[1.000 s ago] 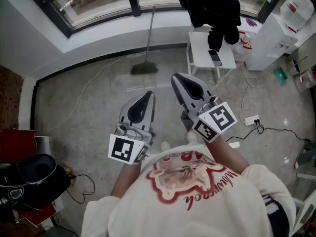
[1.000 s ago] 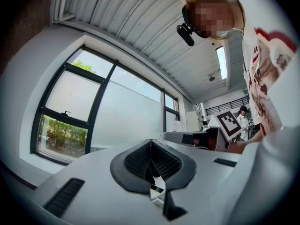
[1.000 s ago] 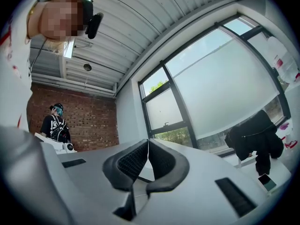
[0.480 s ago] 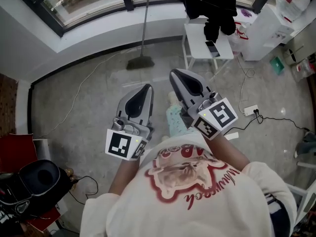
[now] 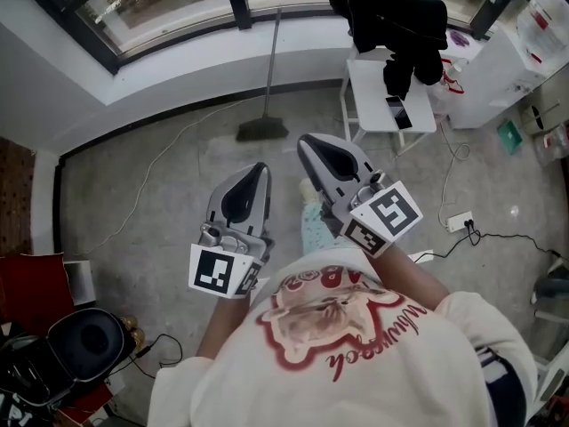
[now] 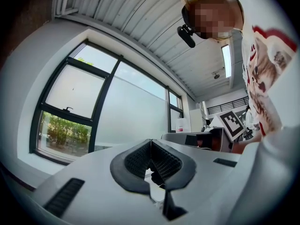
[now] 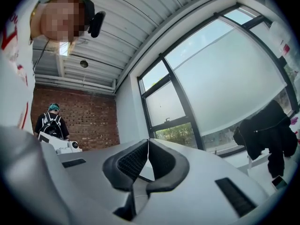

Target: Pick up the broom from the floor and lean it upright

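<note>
The broom (image 5: 261, 130) is standing upright, well ahead of both grippers, its thin pale handle leaning against the white wall under the window and its dark bristle head resting on the mottled grey floor (image 5: 151, 185). Where the handle's top is ending against the window frame is hard to make out, and only the head view is showing the broom. A black garment (image 5: 396, 20) is draping over the back of a small white table (image 5: 369, 96), hiding its far edge. The left gripper (image 5: 259, 169) (image 6: 151, 142) is pressing its ribbed black pads (image 6: 136, 161) together on nothing. The right gripper (image 5: 308, 142) (image 7: 148, 142) is likewise closed and empty.
</note>
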Demonstrator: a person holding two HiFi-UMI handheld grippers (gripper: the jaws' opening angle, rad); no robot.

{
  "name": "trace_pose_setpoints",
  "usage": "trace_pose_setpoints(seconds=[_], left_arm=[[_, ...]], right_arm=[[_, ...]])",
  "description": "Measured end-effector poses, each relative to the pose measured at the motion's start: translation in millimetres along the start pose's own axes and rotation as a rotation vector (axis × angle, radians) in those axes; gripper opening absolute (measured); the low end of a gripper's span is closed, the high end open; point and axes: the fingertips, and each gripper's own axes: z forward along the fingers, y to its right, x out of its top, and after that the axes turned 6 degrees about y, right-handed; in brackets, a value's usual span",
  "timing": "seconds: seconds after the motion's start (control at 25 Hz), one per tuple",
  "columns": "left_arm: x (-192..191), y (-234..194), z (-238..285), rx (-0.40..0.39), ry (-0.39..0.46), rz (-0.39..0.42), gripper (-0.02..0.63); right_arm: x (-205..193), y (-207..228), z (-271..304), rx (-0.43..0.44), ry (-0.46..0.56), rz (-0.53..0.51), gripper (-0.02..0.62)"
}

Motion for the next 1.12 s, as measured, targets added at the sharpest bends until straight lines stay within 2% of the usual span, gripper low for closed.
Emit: trace_pose_setpoints(seconds=[0.12,0.32,0.64,0.84,1.0,1.12], left_arm=[[-13.9,-33.3,38.4,0.014,0.000,-0.002,0.021],[-33.6,-89.4,121.7,0.017,-0.002,-0.006,0.021],[-35.2,-173.5,253.5,0.039,0.015,0.036,0.021],[-53.4,-206.3,280.7,0.092,-0.018,0.031,0.021],[-69.2,-218.6,276.8,0.125,-0.062,0.004,0.021],[-75.2,-230.3,283.7,0.126,-0.060,-0.029,0.021]], right_arm=[[-3.7,34.1,37.3,0.015,-0.006,-0.035,0.025],[-8.9,110.8,104.6,0.030,-0.028,-0.032,0.025],[15.8,232.9,214.5,0.047,-0.011,-0.023,0.025],[6.9,274.9,250.3,0.042,-0.014,0.012,0.025],[-17.2,281.8,261.1,0.046,-0.058,0.061,0.025],[-29.3,288.2,273.4,0.044,-0.069,0.073,0.025]])
